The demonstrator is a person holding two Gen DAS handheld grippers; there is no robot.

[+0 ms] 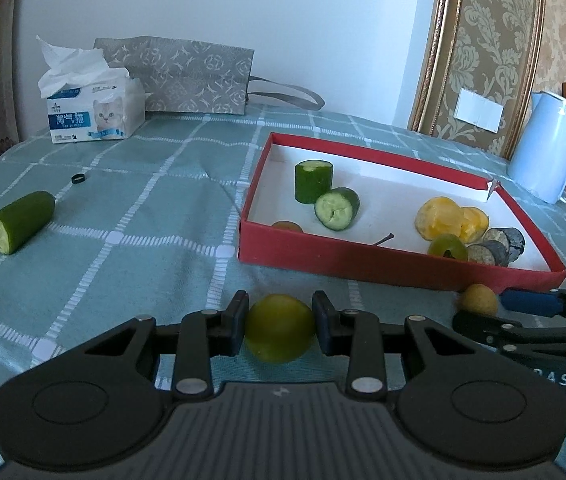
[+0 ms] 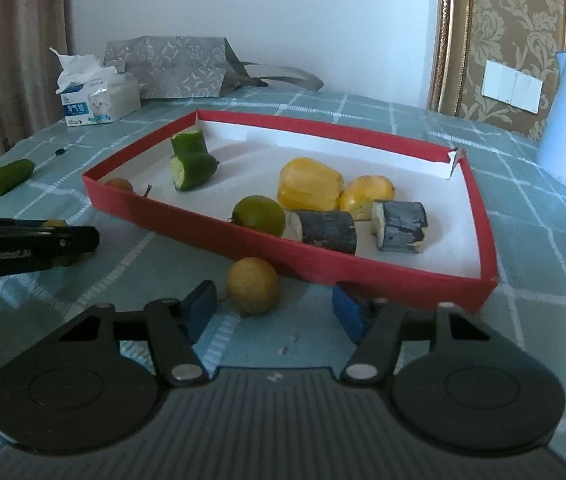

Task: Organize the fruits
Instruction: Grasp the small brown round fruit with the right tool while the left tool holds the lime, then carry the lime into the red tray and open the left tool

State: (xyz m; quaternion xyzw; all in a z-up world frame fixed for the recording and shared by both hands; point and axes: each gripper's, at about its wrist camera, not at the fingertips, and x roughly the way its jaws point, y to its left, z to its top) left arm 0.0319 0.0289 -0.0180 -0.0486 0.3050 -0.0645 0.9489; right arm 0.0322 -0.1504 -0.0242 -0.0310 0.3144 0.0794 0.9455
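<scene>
Left gripper [image 1: 280, 326] clenched on green fruit [image 1: 280, 329], just off the tray's [image 1: 363, 262] near wall. Right gripper [image 2: 274, 310] released, straddling yellow fruit [image 2: 252, 286] without touching. Brown fruit [image 2: 118, 184] at tray's 9 o'clock half hidden by wall. Cucumber piece [image 1: 21, 222] well apart on the cloth.

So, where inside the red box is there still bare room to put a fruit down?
The red box has bare white floor along its back wall, and between the cucumber pieces and the yellow fruits. The right front corner past the dark pieces is also free. The front middle is crowded: green fruit, dark pieces, yellow fruits.
</scene>
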